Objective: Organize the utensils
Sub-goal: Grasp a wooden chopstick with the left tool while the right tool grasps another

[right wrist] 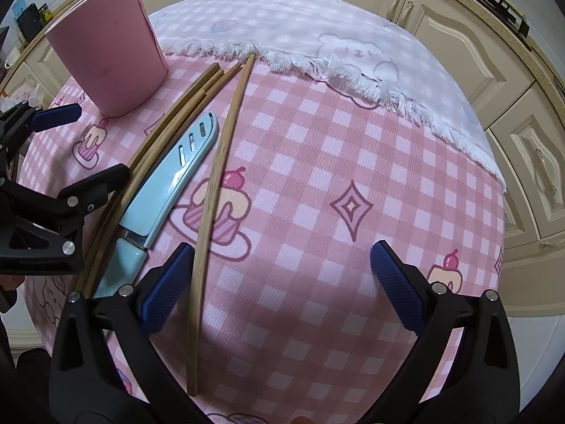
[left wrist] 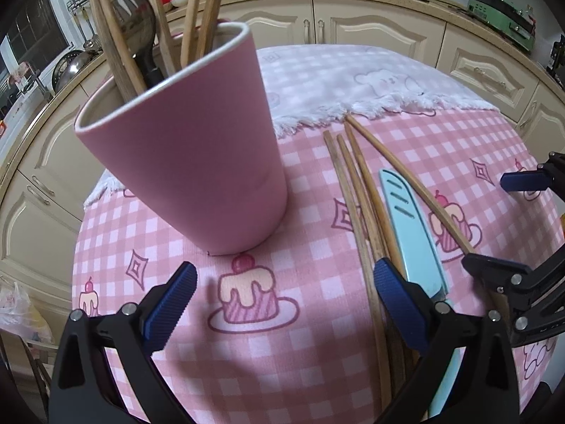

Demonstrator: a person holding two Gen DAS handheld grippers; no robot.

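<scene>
A pink cup (left wrist: 197, 162) stands on the pink checked tablecloth (left wrist: 310, 353), holding several wooden chopsticks (left wrist: 106, 31) and a metal ladle (left wrist: 139, 17). Right of it lie several chopsticks (left wrist: 356, 194) and a light-blue sheathed knife (left wrist: 413, 233). My left gripper (left wrist: 284, 304) hovers open in front of the cup, its right finger over the lying chopsticks. In the right wrist view the cup (right wrist: 109, 49) is far left, the knife (right wrist: 169, 176) beside a single chopstick (right wrist: 215, 190). My right gripper (right wrist: 279, 286) is open, this chopstick passing by its left finger.
A white fringed cloth (left wrist: 353, 81) with a bear print covers the table's far part (right wrist: 353, 60). Cream kitchen cabinets (left wrist: 370, 28) ring the table. The other gripper's black frame shows at the right edge of the left wrist view and at the left edge of the right wrist view.
</scene>
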